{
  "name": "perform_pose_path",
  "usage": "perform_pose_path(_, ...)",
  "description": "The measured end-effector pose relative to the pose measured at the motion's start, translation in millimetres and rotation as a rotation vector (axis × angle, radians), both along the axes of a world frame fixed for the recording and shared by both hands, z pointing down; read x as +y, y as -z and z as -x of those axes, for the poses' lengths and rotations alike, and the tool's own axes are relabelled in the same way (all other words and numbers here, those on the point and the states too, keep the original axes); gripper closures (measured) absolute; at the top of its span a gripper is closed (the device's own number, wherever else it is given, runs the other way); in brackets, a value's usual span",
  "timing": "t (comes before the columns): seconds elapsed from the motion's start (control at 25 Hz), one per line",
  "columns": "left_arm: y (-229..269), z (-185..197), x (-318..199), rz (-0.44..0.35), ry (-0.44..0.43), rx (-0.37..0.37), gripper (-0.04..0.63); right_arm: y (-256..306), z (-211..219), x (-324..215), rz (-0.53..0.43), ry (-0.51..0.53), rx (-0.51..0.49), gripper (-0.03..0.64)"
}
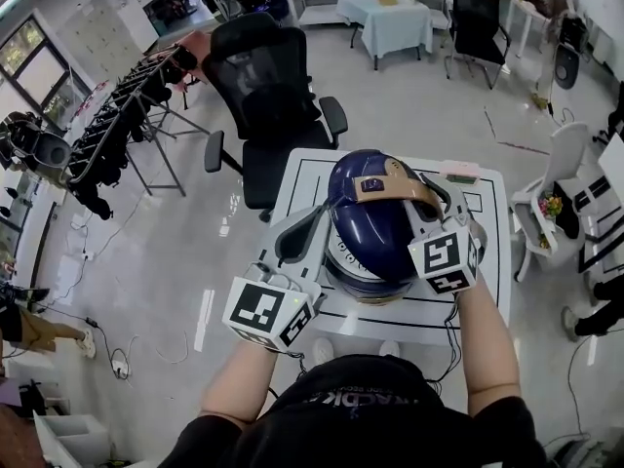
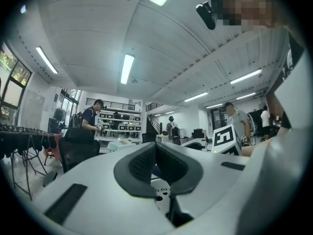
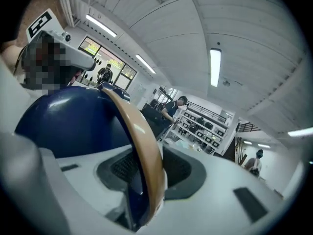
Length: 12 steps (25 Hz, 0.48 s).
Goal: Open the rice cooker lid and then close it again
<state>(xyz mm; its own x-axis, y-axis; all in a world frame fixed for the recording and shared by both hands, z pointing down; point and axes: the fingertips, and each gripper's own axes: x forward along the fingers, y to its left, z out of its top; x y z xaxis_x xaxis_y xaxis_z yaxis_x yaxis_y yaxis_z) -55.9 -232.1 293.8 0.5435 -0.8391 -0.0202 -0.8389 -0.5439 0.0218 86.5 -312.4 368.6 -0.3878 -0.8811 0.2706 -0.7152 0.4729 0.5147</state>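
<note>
The rice cooker stands on a white table [image 1: 300,178]. Its dark blue domed lid [image 1: 366,224] is tilted up, and the pale rim of the cooker body [image 1: 363,283] shows under the lid's near edge. A tan handle [image 1: 395,188] arches over the lid. My right gripper [image 1: 432,201] reaches in from the right. In the right gripper view that handle [image 3: 142,146] runs between the pads of the right gripper [image 3: 149,173], which is shut on it, with the blue lid [image 3: 73,121] to the left. My left gripper [image 1: 314,224] is beside the cooker's left side; in the left gripper view the left gripper [image 2: 156,163] is shut on nothing.
A black office chair [image 1: 268,96] stands just beyond the table. A small pink object [image 1: 458,171] lies at the table's far right corner. A white chair [image 1: 556,193] is to the right, and a rack of dark gear [image 1: 117,125] to the left. People stand further back in the room.
</note>
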Motion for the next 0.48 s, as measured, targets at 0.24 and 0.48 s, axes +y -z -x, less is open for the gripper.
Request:
perform_pose_path(0.24,-10,4,-10,0.031,-0.034,-0.036,0.592,-9,21,4,-0.010,0.000,0.124,0.473)
perform_pose_path(0.48,-26,-3,-27,0.049,-0.062,-0.090,0.592,-18,32,2,-0.009,-0.002,0.181,0.471)
